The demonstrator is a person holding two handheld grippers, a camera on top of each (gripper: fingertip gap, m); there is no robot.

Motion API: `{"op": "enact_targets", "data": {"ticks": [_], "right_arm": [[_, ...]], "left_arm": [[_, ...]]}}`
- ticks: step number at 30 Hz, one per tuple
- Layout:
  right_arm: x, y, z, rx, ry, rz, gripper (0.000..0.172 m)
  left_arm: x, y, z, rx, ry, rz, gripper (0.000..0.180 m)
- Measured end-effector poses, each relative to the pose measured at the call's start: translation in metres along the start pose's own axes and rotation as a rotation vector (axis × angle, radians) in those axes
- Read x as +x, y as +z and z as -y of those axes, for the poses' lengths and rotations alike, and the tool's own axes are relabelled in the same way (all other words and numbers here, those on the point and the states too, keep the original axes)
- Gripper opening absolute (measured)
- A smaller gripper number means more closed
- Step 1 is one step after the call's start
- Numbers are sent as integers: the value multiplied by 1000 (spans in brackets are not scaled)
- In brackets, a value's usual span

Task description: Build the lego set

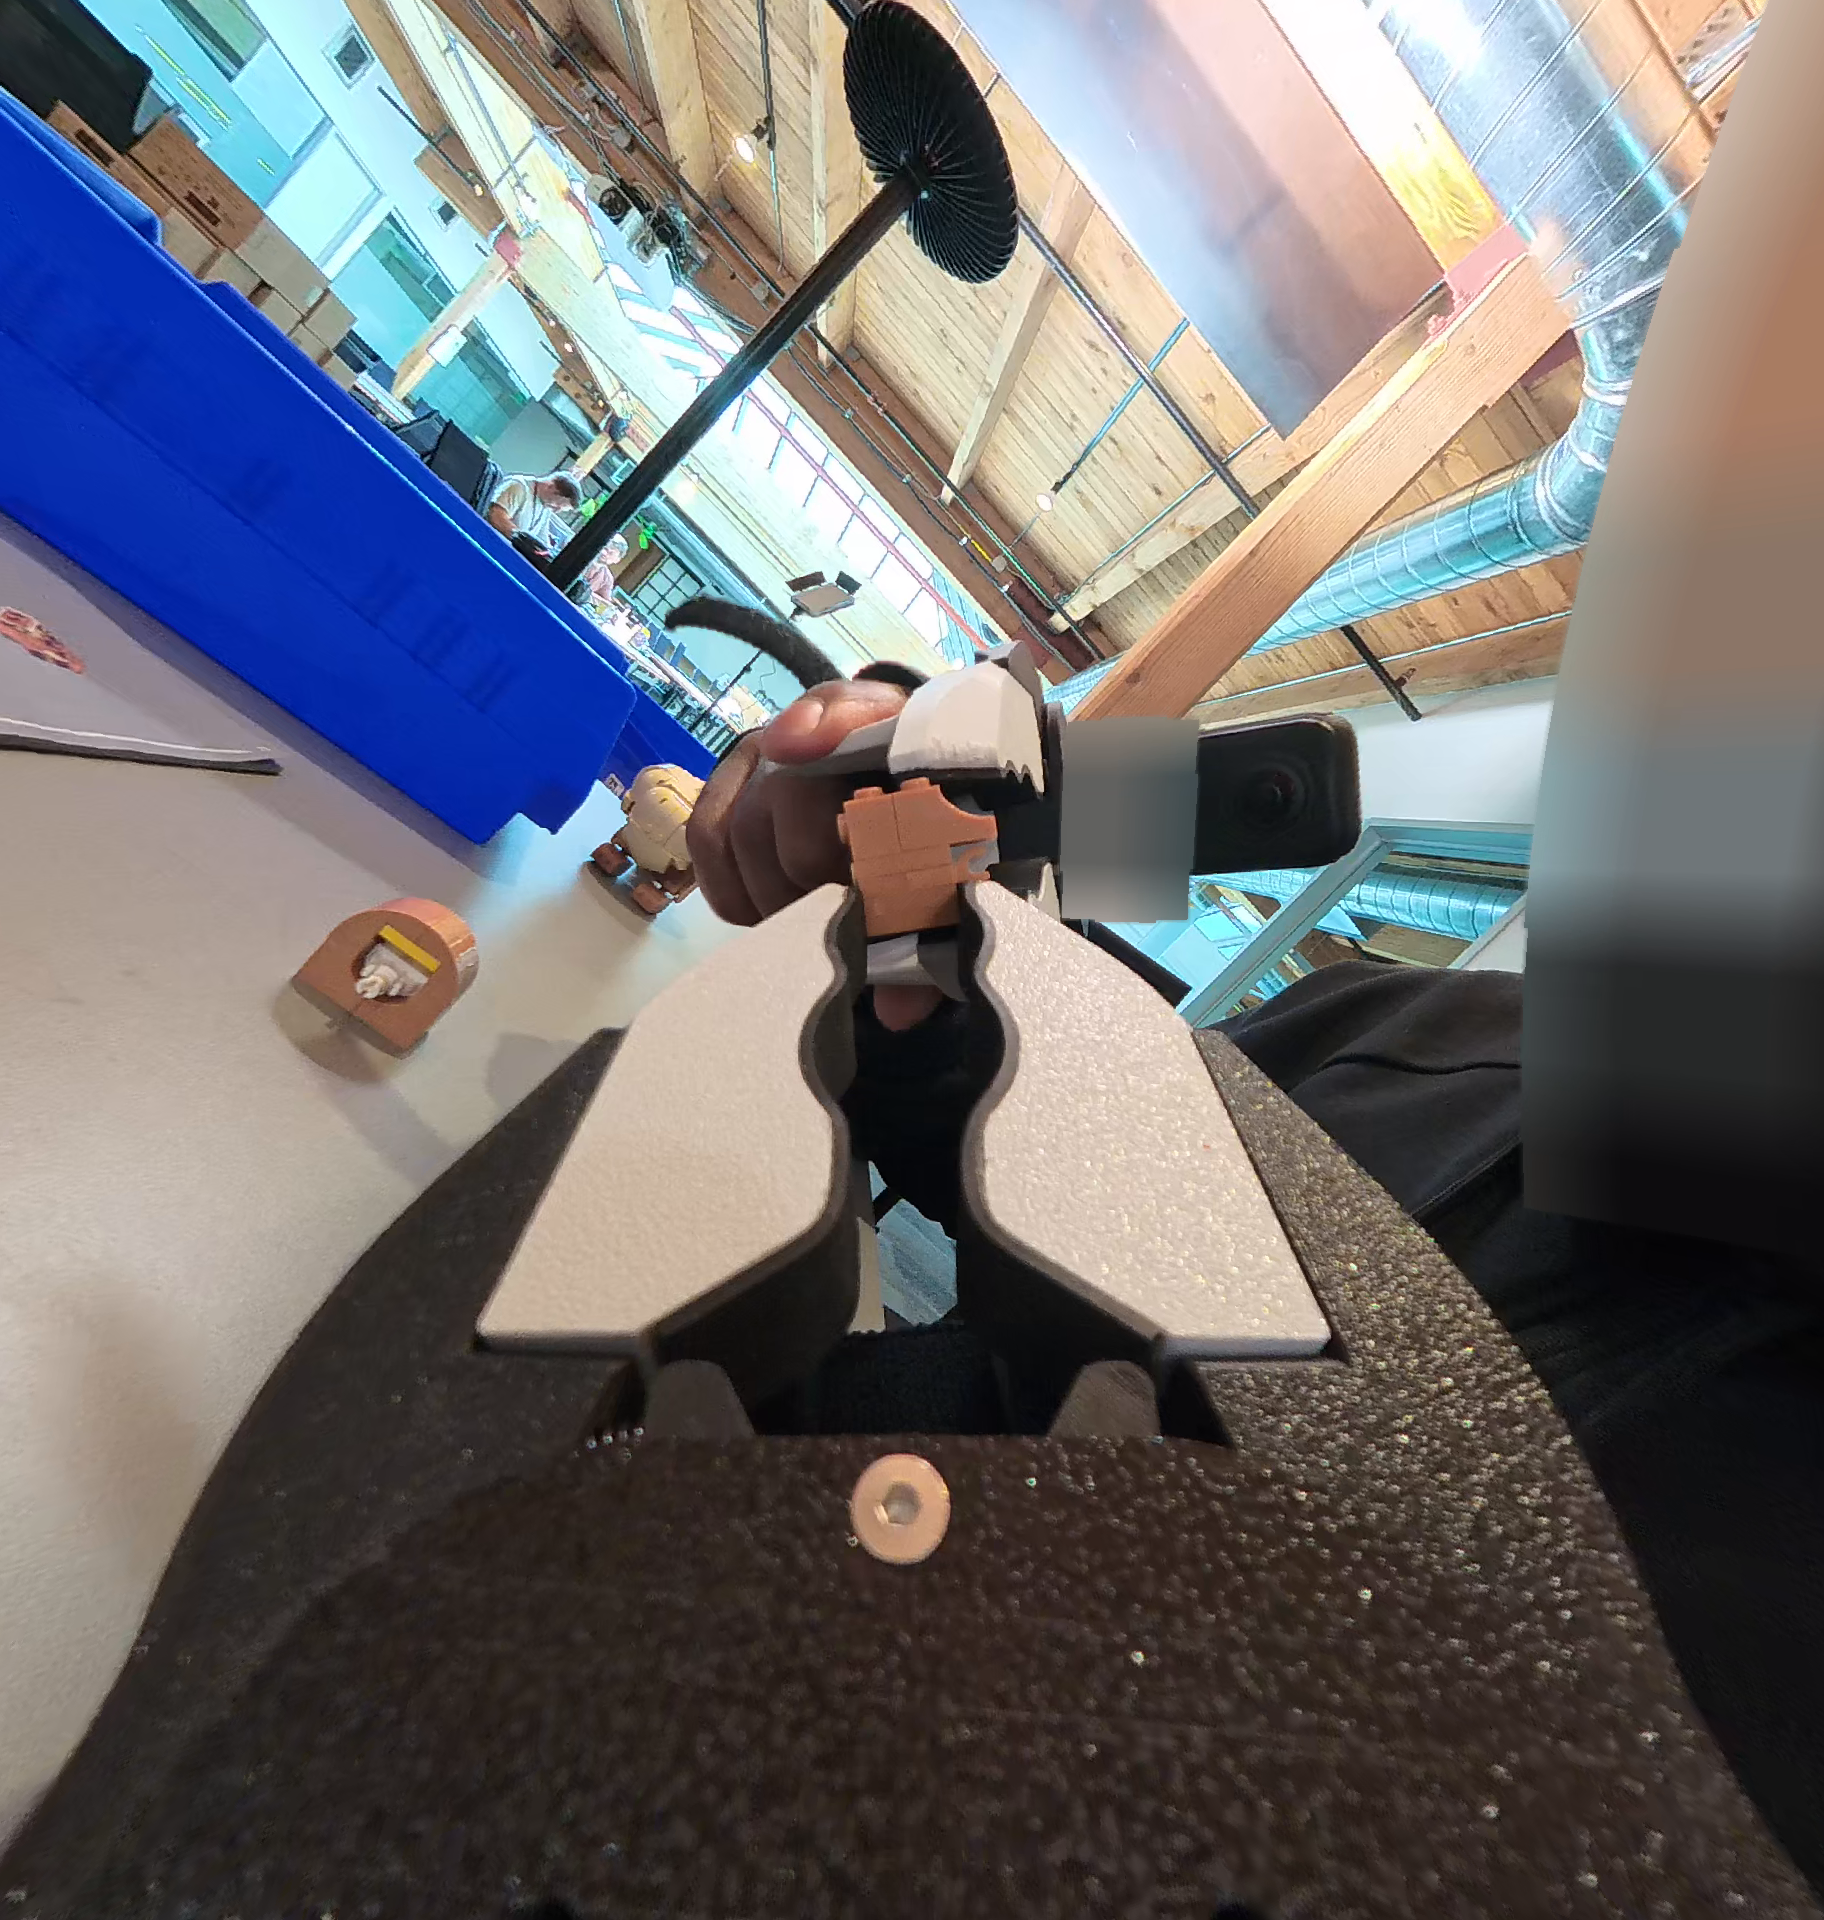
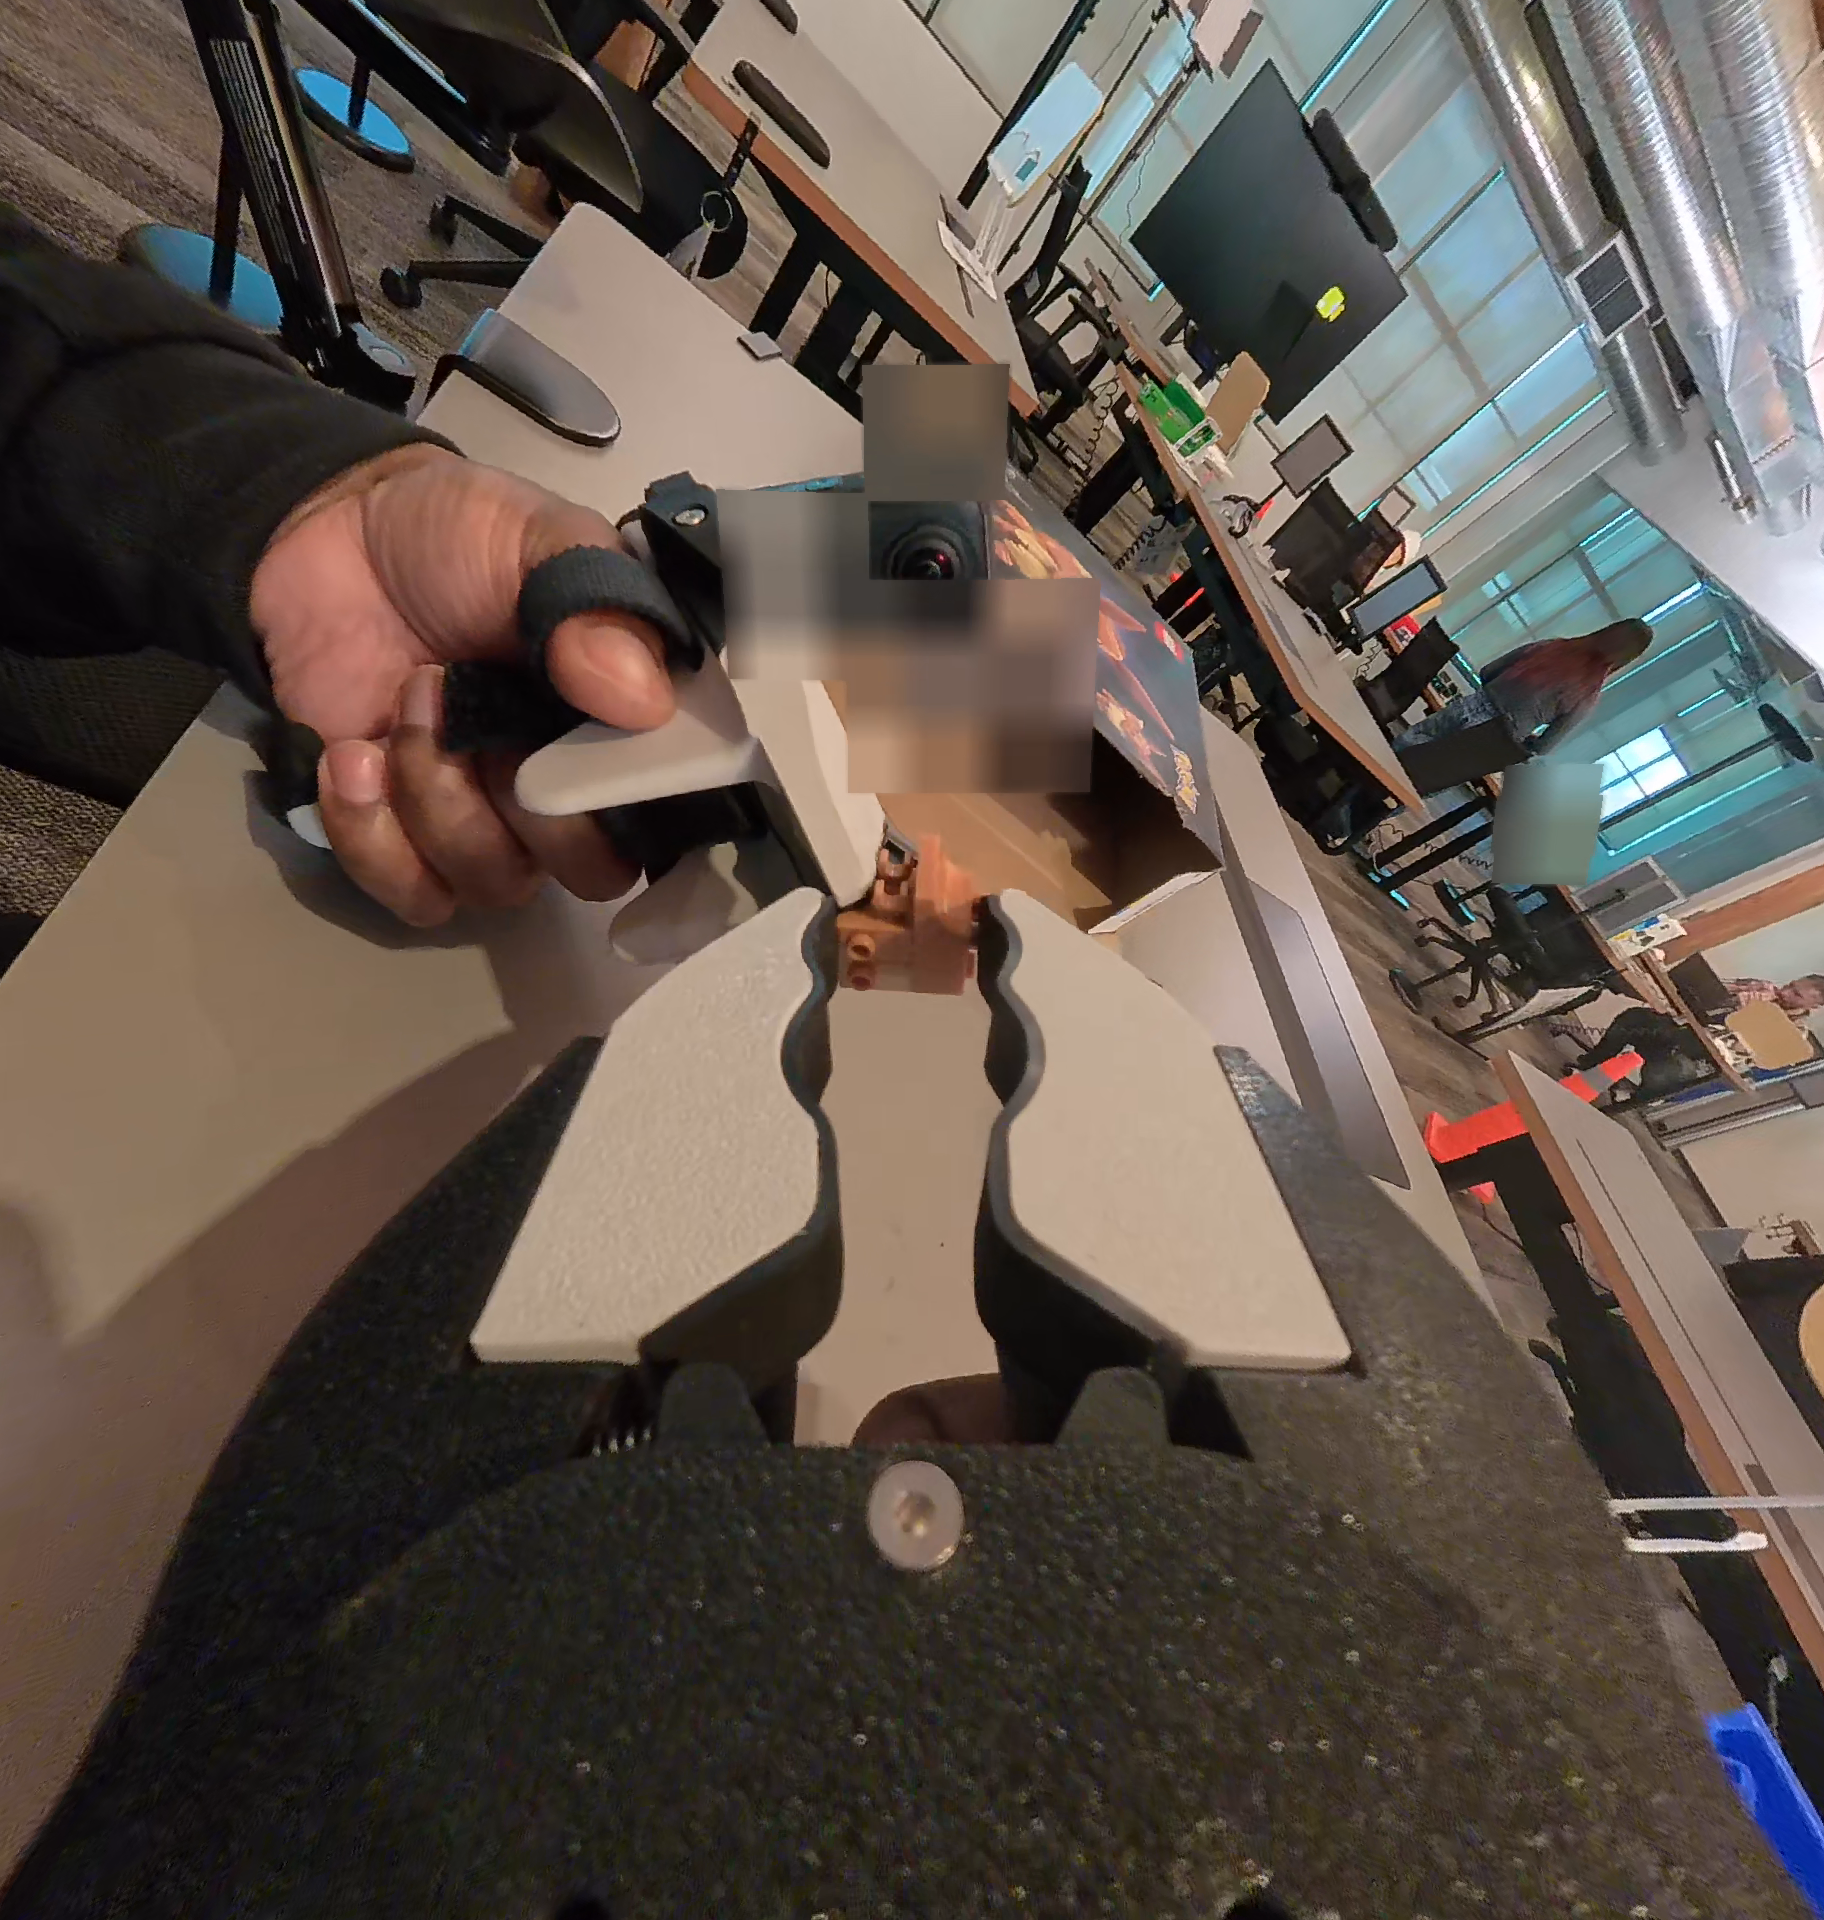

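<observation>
Left gripper [image 1: 910, 914]: jaws narrow, the two grey fingers [image 1: 742, 1049] closed on the lower part of a small orange-brown brick piece [image 1: 913, 847]; both tips press against its sides.
Right gripper [image 2: 908, 940]: jaws a little wider, also closed on the same brick piece [image 2: 913, 940], one tip on each side of it.
Brick piece: held in the air between the two grippers, which meet it from opposite sides. It is built of several small bricks, with round studs on one face and a small grey part on its edge.
Hands: in the left wrist view, a hand [image 1: 773, 821] holds the other gripper just behind the piece; in the right wrist view, a hand [image 2: 440, 665] with a black strap over the thumb holds the left gripper.
Table [image 1: 108, 1143]: light grey, below and to the left of the grippers.
On the table: a brown arch-shaped brick model [image 1: 388, 971] with a white and yellow part in its opening; farther off, a beige model with brown feet [image 1: 653, 831].
Blue bin [image 1: 212, 457]: on the table behind these models; its inside is not visible.
Cardboard box [image 2: 1116, 821]: open, behind the piece in the right wrist view, with a dark printed lid standing up; what is inside I cannot tell.
</observation>
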State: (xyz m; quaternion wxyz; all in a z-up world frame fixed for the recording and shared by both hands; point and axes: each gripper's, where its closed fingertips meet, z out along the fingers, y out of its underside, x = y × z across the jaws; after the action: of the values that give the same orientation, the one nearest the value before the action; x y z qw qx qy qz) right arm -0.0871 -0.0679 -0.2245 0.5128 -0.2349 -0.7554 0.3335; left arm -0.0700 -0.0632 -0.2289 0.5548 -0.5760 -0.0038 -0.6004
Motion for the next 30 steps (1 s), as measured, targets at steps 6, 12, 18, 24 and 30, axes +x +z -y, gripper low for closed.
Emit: {"op": "enact_targets", "data": {"ticks": [6,12,18,24,30], "right_arm": [[-1,-1,0,14,-2,-11,25],[1,-1,-1,26,-1,-32,28],[-6,3,-7,-6,-64,0,40],[-5,2,-8,7,-69,-6,27],[-6,2,-10,3,-77,-8,27]], "left_arm": [[0,0,-2,-12,-3,-3,15],[-1,1,0,-3,-12,-2,15],[0,3,-5,-35,-20,-10,15],[-1,5,-9,-61,-34,-4,15],[-2,5,-10,-69,-36,4,15]]}}
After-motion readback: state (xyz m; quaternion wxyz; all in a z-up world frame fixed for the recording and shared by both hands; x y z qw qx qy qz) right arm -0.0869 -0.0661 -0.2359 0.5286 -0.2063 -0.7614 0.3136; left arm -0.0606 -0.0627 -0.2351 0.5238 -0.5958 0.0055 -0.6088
